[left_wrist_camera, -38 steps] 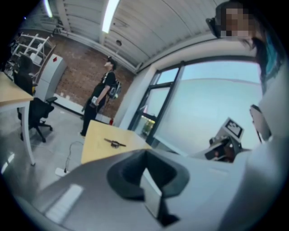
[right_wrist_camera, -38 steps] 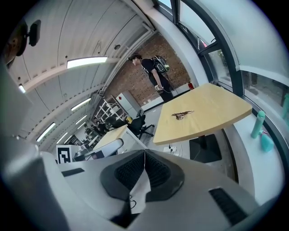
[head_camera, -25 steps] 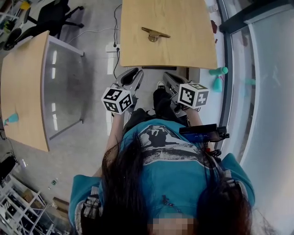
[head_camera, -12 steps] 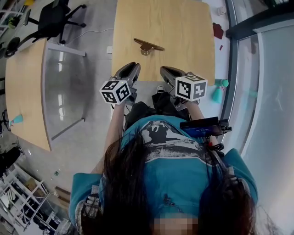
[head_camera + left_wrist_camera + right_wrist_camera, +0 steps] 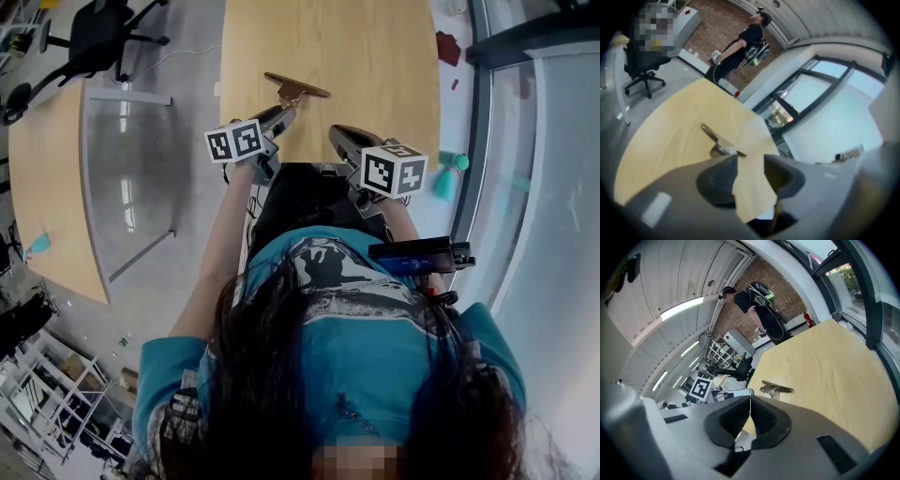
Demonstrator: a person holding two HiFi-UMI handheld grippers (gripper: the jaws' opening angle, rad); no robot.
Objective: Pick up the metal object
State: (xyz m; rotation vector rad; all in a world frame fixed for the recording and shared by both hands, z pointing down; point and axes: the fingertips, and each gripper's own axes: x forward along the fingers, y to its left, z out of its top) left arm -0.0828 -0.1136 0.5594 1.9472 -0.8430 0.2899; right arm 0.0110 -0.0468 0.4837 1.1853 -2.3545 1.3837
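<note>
In the head view, the metal object (image 5: pixel 295 86) lies on the wooden table (image 5: pixel 375 56) near its front edge. My left gripper (image 5: pixel 279 118) is just short of it, far nearer than the right gripper (image 5: pixel 349 142), which hangs back at the table's edge. The object's long axis runs roughly crosswise to my reach.

In the left gripper view, my jaws are opening, with only bare tabletop between them. The object sits just beyond the left jaw's tip, so I judge that a small leftward shift is needed.

In the right gripper view, the jaws sit pressed together on nothing. The object lies ahead, well apart.
</note>
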